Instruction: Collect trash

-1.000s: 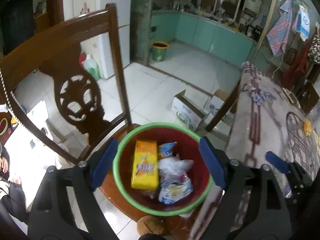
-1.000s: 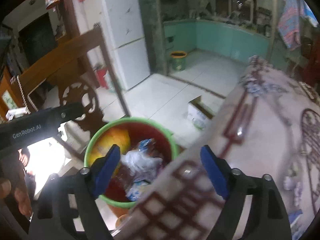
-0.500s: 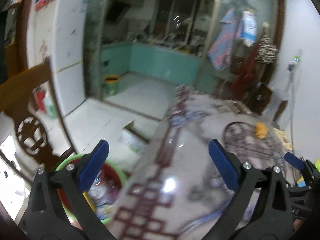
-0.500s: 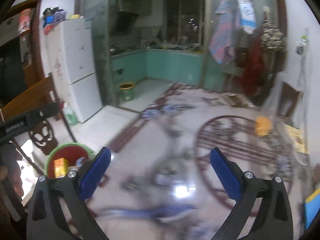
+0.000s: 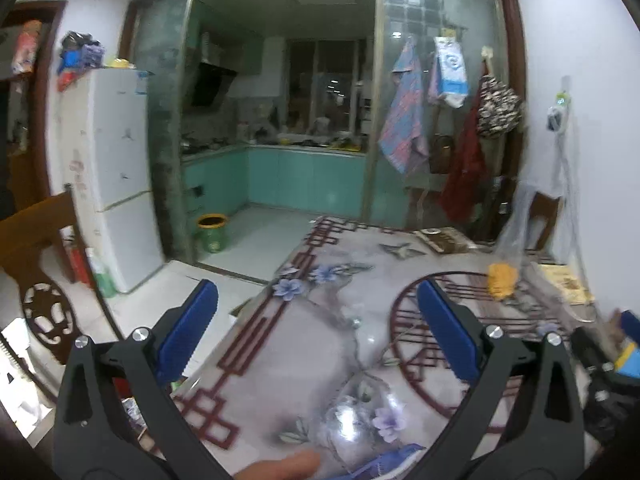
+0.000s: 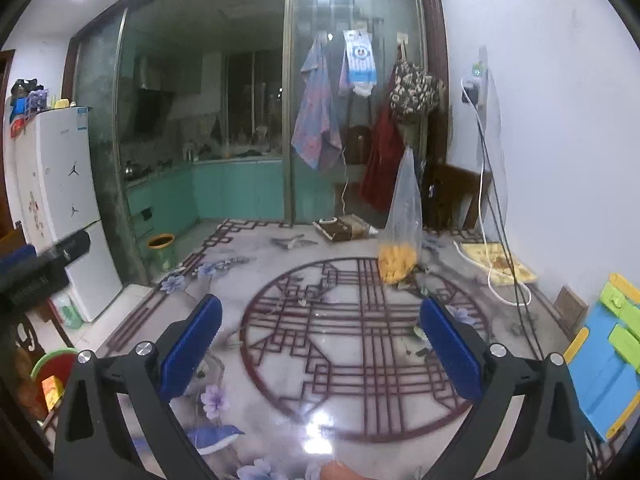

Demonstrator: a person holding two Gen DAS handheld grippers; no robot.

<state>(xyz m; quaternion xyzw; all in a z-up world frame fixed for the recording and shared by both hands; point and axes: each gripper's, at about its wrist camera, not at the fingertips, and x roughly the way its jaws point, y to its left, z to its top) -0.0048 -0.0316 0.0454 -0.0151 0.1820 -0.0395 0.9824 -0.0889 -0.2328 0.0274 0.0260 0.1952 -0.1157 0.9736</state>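
Observation:
My left gripper (image 5: 320,320) is open and empty above the patterned table (image 5: 304,344). My right gripper (image 6: 320,328) is open and empty over the table's round motif (image 6: 352,344). The red bin with a green rim (image 6: 50,364), holding wrappers, sits on a chair at the far left of the right wrist view. A clear plastic bag with yellow snacks (image 6: 400,248) stands at the table's far side; it also shows in the left wrist view (image 5: 500,280). Small scraps (image 6: 416,344) lie on the table near the right finger.
A brown flat box (image 6: 344,228) lies at the far table edge. A white cable (image 6: 492,280) and a yellow mat (image 6: 496,264) lie at the right. A colourful toy (image 6: 608,364) stands at the right edge. A carved wooden chair (image 5: 40,280) stands left, a white fridge (image 5: 108,168) behind it.
Both grippers have swung up and right, away from the red bin on the chair, and now face across the table. Both stay open and empty.

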